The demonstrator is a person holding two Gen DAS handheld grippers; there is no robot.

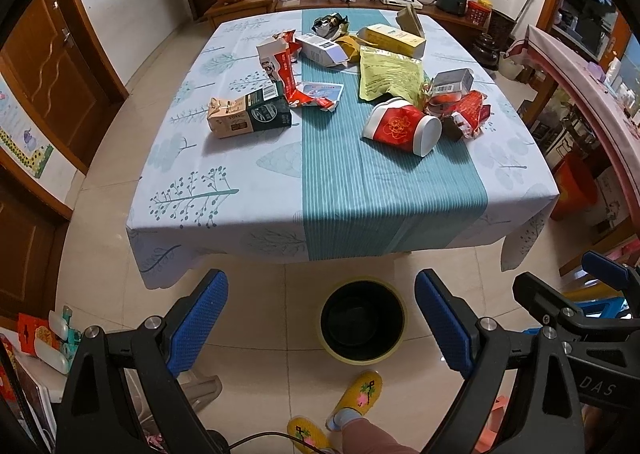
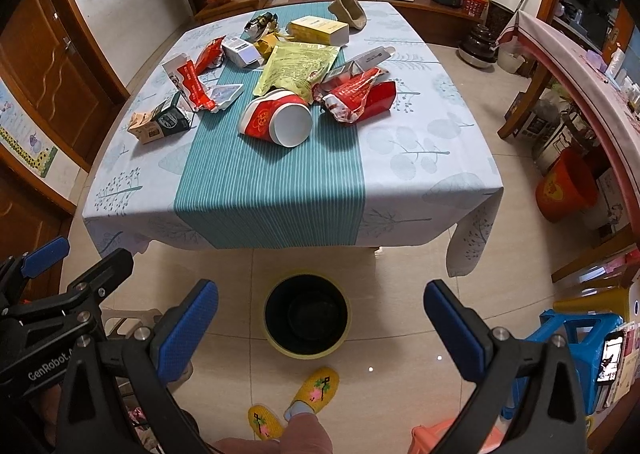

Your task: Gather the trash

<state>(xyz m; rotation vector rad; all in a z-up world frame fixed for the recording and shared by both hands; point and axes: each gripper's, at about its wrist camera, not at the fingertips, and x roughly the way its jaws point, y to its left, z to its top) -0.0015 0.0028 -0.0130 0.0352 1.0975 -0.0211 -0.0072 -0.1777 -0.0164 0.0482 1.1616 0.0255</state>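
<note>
One bin [image 1: 362, 320], two slippers [image 2: 316, 390], roughly a dozen pieces of trash [image 2: 280, 122].

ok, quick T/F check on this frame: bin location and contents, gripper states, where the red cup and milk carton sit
1. The trash bin stands on the floor in front of the table. True.
2. The bin already holds several wrappers. False: no trash shows inside it; its inside looks dark and bare.
3. Both the left gripper and the right gripper are open and hold nothing. True.
4. The red cup stands upright. False: it lies on its side on the teal stripe, its white base toward the camera.
5. The milk carton lies on the floor. False: it lies on the table, left of the stripe.
</note>
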